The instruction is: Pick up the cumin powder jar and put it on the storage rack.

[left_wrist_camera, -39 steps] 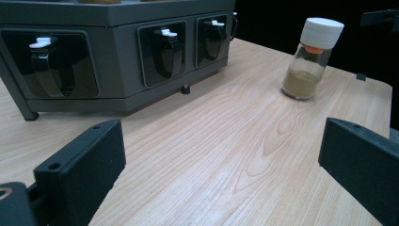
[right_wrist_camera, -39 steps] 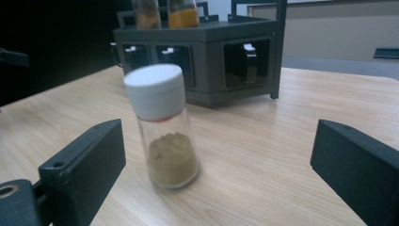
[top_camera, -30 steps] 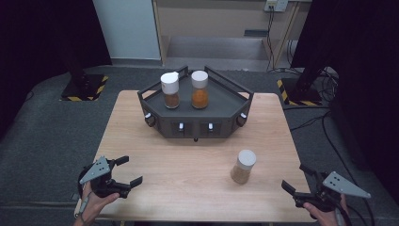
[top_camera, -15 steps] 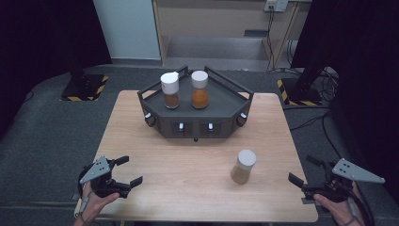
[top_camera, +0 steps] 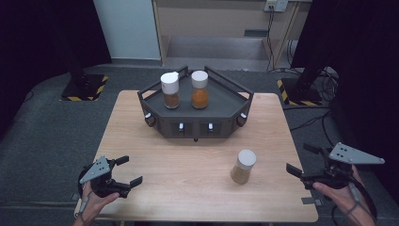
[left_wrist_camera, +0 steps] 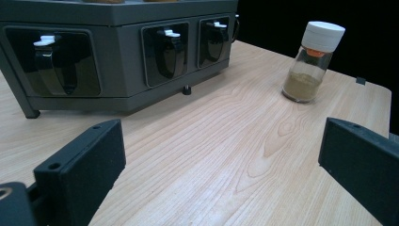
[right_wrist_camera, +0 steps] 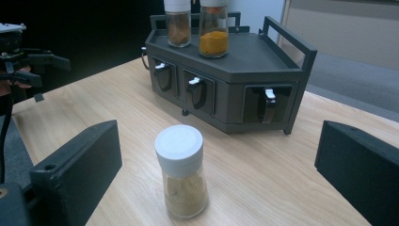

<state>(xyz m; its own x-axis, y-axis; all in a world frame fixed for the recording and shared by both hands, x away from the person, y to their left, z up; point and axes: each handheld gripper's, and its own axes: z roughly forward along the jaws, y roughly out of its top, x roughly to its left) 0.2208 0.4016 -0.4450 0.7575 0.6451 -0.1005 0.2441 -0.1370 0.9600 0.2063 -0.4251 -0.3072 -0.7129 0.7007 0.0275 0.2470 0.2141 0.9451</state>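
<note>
A dark grey spice rack (top_camera: 195, 117) stands at the far middle of the wooden table (top_camera: 155, 141). On its top are a brown spice jar (top_camera: 170, 90) and an orange spice jar (top_camera: 199, 90), both white-capped. A third jar of tan spice (top_camera: 243, 166) stands alone on the table, front right. My left gripper (top_camera: 130, 170) is open at the front left corner, empty. My right gripper (top_camera: 299, 159) is open beyond the table's right edge, pointing at the tan jar (right_wrist_camera: 182, 172), which stands apart in front of its jaws. The left gripper view has this jar (left_wrist_camera: 310, 70) far off at the right.
The rack's front wall (left_wrist_camera: 117, 52) carries several small drawers with white-tipped handles (right_wrist_camera: 195, 92). Dark grey carpet surrounds the table, with black stands on yellow-striped bases (top_camera: 84, 87) at the back corners. Bare wood lies between the grippers.
My right gripper has moved right and forward, off the table's front right corner to beside its right edge. The left gripper and the jars have not moved.
</note>
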